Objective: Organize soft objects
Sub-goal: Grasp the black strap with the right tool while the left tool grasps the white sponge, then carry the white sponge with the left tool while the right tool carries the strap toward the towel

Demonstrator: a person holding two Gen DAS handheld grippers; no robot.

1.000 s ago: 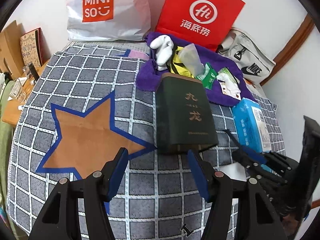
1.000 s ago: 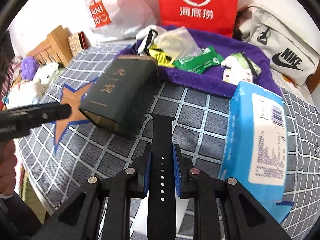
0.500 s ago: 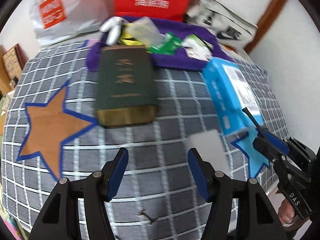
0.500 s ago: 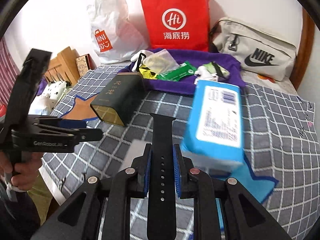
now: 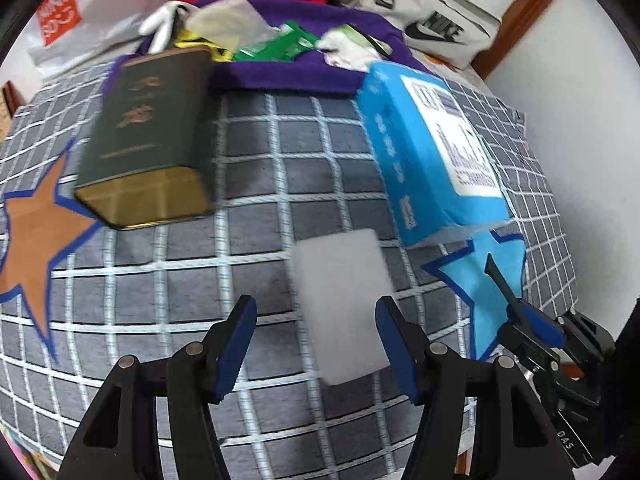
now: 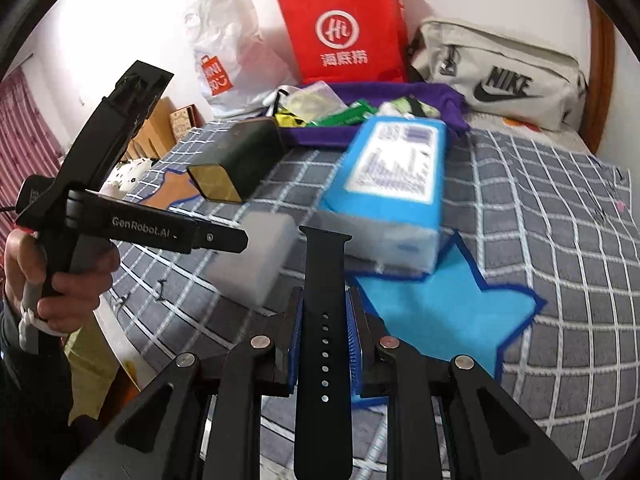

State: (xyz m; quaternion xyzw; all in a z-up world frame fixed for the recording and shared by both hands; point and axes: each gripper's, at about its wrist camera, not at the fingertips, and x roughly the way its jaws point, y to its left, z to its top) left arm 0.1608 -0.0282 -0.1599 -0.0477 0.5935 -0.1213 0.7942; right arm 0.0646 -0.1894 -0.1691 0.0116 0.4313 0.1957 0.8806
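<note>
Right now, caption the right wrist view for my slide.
Right gripper clamps a black perforated watch strap above the grey checked bedspread.

A bed carried everything, covered by a grey quilt (image 5: 256,184) checked with white lines. An orange star patch (image 5: 32,232) sat at the left edge of the left wrist frame and a light blue star patch (image 6: 440,304) right of centre in the right wrist frame. Directly on the quilt lay a dark green tin (image 5: 152,136) at upper left, a blue tissue pack (image 5: 432,152) at upper right, and a blurred white block (image 5: 344,304) at lower centre. A purple cloth (image 5: 280,76) spread across the top. Behind it, a white shopping bag (image 6: 228,48), a red paper bag (image 6: 344,28) and a beige Nike bag (image 6: 500,76) lined the wall.
</note>
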